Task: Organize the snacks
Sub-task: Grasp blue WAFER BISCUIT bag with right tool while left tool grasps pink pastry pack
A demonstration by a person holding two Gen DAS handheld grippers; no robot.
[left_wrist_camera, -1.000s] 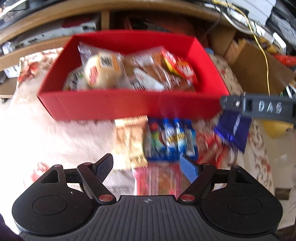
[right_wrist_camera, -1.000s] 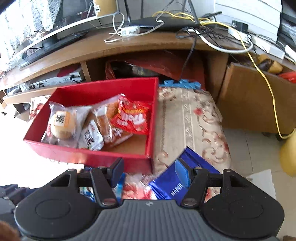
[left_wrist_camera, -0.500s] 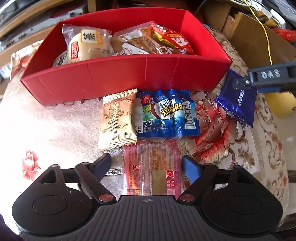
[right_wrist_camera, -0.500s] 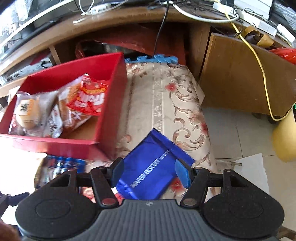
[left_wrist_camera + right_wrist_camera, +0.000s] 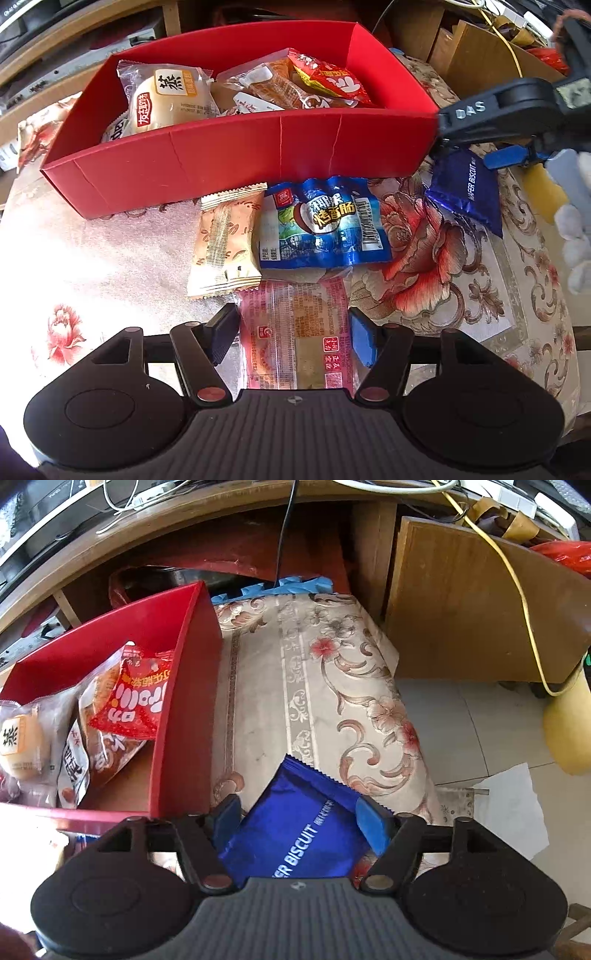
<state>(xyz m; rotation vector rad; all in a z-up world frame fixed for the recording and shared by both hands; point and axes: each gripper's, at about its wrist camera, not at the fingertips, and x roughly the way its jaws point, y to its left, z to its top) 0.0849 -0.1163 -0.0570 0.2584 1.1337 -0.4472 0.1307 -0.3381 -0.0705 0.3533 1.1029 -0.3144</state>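
A red box holds several snacks: a bun pack, a brown pastry pack and a red crisp bag. In front of it lie a tan packet, a blue sausage pack and a pink cake pack. My left gripper is open with its fingers on either side of the pink cake pack. My right gripper is open around a blue wafer biscuit packet, which lies on the cloth right of the box. The wafer packet also shows in the left wrist view.
A floral cloth covers the table. A wooden desk with cables stands behind. A wooden panel, a yellow cable and tiled floor with paper are at the right.
My left gripper has come down and forward over the pink cake pack. My right gripper has moved right of the box and lower, with the blue wafer packet now between its fingers.
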